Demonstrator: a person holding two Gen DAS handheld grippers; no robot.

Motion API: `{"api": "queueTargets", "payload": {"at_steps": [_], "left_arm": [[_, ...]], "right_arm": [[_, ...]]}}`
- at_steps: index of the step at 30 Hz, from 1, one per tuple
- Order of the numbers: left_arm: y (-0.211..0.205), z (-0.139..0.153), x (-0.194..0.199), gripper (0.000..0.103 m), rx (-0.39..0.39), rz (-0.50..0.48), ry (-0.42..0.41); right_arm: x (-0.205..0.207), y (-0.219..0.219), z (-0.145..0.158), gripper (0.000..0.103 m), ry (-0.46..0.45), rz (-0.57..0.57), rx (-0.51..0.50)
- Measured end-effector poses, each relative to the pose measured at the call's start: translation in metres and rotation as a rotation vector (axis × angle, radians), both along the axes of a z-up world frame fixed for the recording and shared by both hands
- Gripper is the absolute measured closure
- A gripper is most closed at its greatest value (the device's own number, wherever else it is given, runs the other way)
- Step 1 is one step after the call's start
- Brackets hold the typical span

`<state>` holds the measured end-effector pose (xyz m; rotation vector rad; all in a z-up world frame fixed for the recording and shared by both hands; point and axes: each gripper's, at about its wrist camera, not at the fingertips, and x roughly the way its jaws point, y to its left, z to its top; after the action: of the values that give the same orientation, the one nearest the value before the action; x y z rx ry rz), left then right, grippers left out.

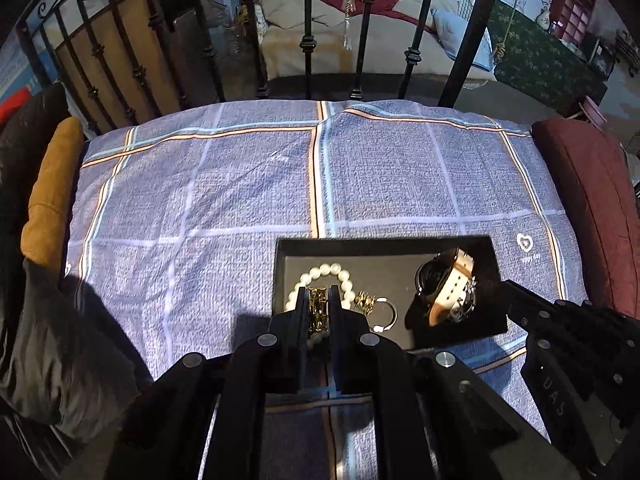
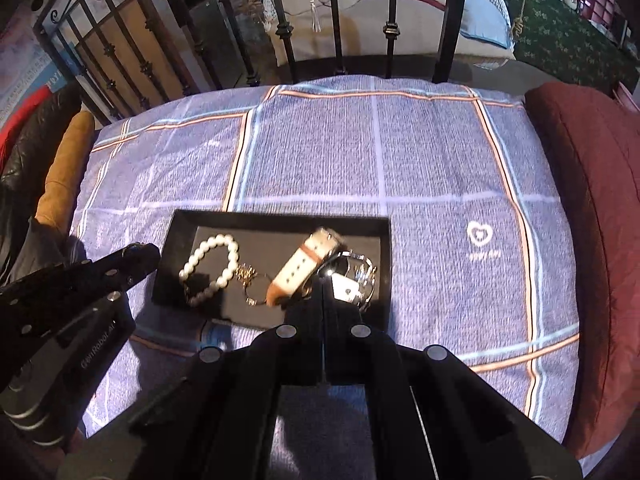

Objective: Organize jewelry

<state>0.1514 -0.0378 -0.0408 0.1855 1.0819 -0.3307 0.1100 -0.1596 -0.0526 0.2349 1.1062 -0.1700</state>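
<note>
Left edge: a tan cushion (image 1: pixel 50 196) and dark bedding are lying half cut off by the frame. The left gripper (image 1: pixel 319 312) is pinching a gold piece (image 1: pixel 319 311) between nearly closed fingers; what kind of piece it is cannot be made out, since the fingers are hiding most of it. It is hanging over the near left part of the black tray (image 1: pixel 384 245), partly covering the pearl bracelet (image 1: pixel 320 271). A gold charm with a ring (image 1: pixel 374 307) is lying just beside the pearls. "GenRobot.AI" is reading along the left gripper's body in the right wrist view. The right gripper (image 2: pixel 323 280) is fully closed; its tips are overlapping the white strap watch (image 2: pixel 308 268) and a silver watch (image 2: pixel 356 274), and any grip there is not resolvable. The watches are blurring. The checked bedspread (image 2: pixel 420 152) is lying open beyond the tray up to the iron rail (image 1: pixel 307 32). A white heart logo (image 2: pixel 479 237) is showing right of the tray, its text unreadable. A maroon cushion (image 2: pixel 592 200) is bordering the right edge.
</note>
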Motion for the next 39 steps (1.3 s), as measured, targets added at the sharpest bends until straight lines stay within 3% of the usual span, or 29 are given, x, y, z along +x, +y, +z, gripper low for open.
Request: {"api": "queueTargets", "payload": {"at_steps": [12,13,14,15,16,17,19,21,25,28,32,35,36,39], "left_arm": [[-0.009,-0.021,0.013,0.094,0.025,-0.01,0.046],[-0.009,-0.021,0.013,0.089,0.028,-0.011,0.047],[-0.01,-0.022,0.013,0.072,0.034,-0.01,0.045],[-0.01,-0.021,0.013,0.063,0.031,-0.011,0.042],[-0.01,-0.021,0.013,0.04,0.033,-0.009,0.04],[-0.01,-0.021,0.013,0.033,0.058,0.006,0.03],[-0.006,-0.021,0.015,0.03,0.073,0.026,0.023],[-0.001,-0.02,0.017,0.025,0.055,0.038,0.038],[-0.003,-0.015,0.01,0.008,0.109,0.02,0.009],[-0.001,-0.014,0.004,0.007,0.127,0.019,0.014],[0.003,-0.019,-0.006,0.007,0.152,0.023,0.066],[0.009,-0.025,-0.01,0.007,0.274,0.085,0.071],[0.013,-0.025,-0.011,0.007,0.282,0.104,0.065],[0.025,-0.022,-0.012,0.007,0.211,0.133,0.082]], "right_arm": [[0.02,-0.004,-0.012,0.102,0.025,0.009,0.014],[0.02,-0.004,-0.012,0.102,0.024,0.008,0.015],[0.02,-0.004,-0.011,0.101,0.02,0.007,0.006],[0.021,-0.003,-0.011,0.097,0.018,0.01,-0.002],[0.022,-0.002,-0.011,0.082,0.021,0.015,-0.012],[0.022,-0.002,-0.01,0.079,0.021,0.018,-0.015],[0.02,-0.004,-0.008,0.062,0.012,0.002,-0.033],[0.018,-0.009,-0.006,0.053,0.006,-0.009,-0.025],[0.009,-0.014,0.002,0.051,0.001,-0.02,-0.023],[0.0,-0.015,0.005,0.043,0.014,-0.028,-0.034],[-0.011,-0.013,0.003,0.043,0.035,-0.034,-0.028],[-0.016,-0.01,0.001,0.043,0.048,-0.032,-0.027],[-0.017,-0.009,0.001,0.043,0.049,-0.03,-0.027],[-0.019,-0.006,0.002,0.043,0.046,-0.026,-0.03]]}}
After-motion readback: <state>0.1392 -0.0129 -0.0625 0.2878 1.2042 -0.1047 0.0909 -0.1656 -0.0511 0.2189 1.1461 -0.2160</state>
